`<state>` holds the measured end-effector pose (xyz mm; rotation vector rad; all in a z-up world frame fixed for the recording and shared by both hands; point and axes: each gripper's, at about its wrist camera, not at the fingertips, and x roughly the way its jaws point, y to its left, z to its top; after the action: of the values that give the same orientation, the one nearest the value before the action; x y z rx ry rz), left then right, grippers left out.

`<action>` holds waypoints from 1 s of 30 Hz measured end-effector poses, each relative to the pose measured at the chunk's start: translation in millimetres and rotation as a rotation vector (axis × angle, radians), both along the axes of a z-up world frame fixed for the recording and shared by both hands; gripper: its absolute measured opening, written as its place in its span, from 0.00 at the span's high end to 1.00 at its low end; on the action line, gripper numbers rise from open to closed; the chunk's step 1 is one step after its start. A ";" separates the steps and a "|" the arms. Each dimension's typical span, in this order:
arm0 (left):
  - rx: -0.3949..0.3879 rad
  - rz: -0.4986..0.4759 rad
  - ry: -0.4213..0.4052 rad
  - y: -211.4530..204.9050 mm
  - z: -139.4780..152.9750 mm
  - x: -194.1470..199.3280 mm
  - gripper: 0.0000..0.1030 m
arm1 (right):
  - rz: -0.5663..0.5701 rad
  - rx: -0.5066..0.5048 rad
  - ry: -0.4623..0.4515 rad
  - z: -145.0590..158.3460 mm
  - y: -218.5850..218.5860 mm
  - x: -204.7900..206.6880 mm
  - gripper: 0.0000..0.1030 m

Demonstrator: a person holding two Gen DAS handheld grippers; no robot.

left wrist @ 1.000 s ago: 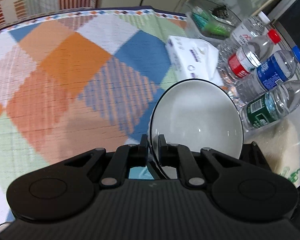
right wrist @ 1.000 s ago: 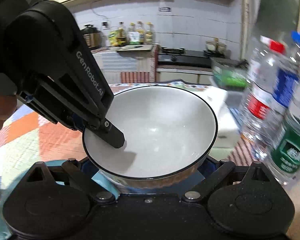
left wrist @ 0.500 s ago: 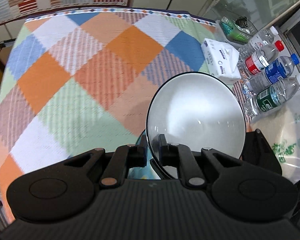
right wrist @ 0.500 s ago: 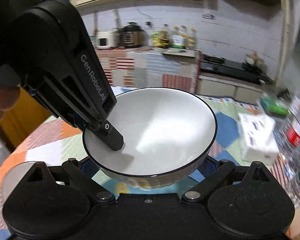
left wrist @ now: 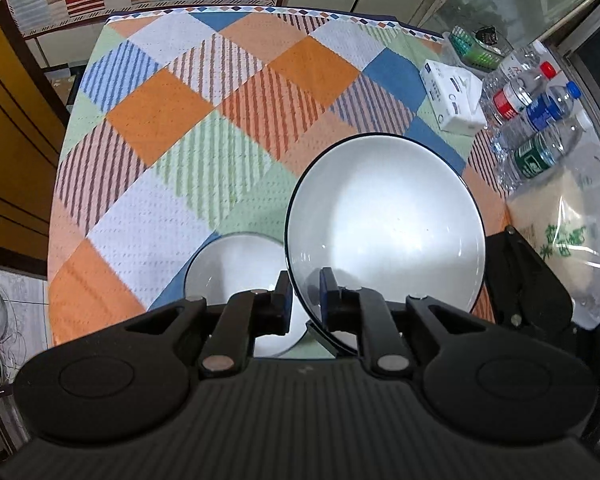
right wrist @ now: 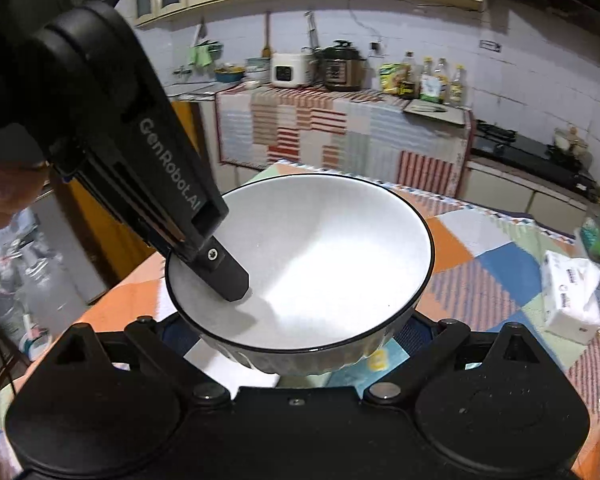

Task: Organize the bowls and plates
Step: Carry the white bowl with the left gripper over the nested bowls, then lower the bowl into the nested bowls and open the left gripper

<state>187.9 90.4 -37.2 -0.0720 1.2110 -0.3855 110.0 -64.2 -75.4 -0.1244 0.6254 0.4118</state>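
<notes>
White bowl [left wrist: 384,224], pinched by left fingers [left wrist: 305,294] and cradled between right fingers [right wrist: 300,344], has swung above a second bowl [left wrist: 236,260]; stacking looks next.

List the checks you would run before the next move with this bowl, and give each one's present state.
1. Left gripper clamped on the bowl rim, one finger inside and one outside: ok.
2. Right gripper gripping the bowl's body: cannot tell. Its jaws stand wide on either side and the bowl hides any contact.
3. Bowl lifted off the tablecloth: ok, cloth shows beneath it in the right wrist view.
4. White dish lying flat on the cloth below the bowl, nothing seen in it: ok.
5. Bottles and tissue pack apart from the bowl: ok.
</notes>
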 end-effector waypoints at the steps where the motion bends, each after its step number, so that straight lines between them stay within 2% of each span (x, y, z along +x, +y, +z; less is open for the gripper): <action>1: -0.004 0.001 0.003 4.5 -0.8 -3.9 0.88 | 0.016 0.002 0.004 0.3 1.1 -2.9 0.04; 8: -0.009 0.011 0.024 21.6 -11.5 -19.2 0.88 | 0.078 -0.015 0.010 -3.8 13.6 -20.2 0.04; 16: 0.004 0.048 0.071 42.2 -39.8 -17.7 0.88 | 0.164 0.071 0.114 -25.9 16.8 -11.2 0.05; 19: 0.010 0.063 0.064 44.1 -45.6 -19.7 0.89 | 0.175 0.106 0.151 -34.2 16.4 -8.5 0.05; 25: 0.040 0.078 0.013 43.6 -54.2 -18.7 0.89 | 0.173 0.109 0.155 -43.7 22.8 -3.6 0.05; 30: 0.128 0.072 -0.036 37.3 -64.0 -20.0 0.88 | 0.161 0.081 0.141 -52.2 31.1 1.4 0.05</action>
<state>167.9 127.7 -101.2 0.0021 1.1919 -0.2446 111.3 -33.1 -127.6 -0.0694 0.7390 0.6047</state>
